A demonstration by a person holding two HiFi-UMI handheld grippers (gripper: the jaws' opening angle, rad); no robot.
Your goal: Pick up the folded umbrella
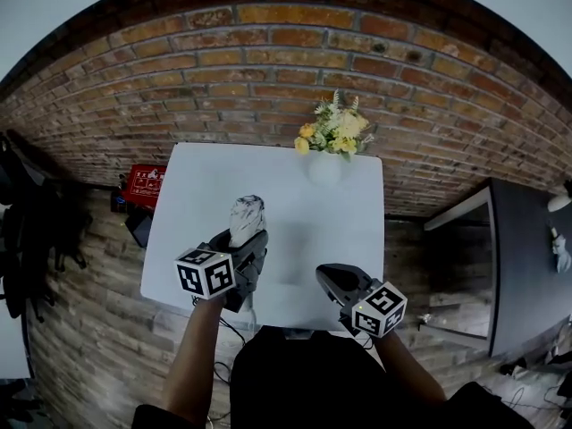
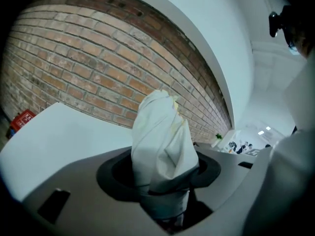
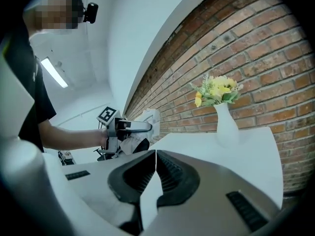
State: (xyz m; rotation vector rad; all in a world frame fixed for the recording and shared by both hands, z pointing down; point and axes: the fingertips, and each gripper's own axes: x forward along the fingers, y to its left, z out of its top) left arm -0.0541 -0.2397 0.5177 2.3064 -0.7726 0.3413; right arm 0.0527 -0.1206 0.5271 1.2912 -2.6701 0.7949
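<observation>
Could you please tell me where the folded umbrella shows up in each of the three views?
Head view: folded umbrella left of centre, sticking up from the left tool over the white table.
Left gripper view: folded umbrella in the centre, clamped between that tool's jaws.
Right gripper view: folded umbrella left of centre, small, in the left tool.
Shared landmark: the brick wall behind it.

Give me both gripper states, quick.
Left gripper: closed on the folded umbrella.
Right gripper: closed, nothing between its jaws.
</observation>
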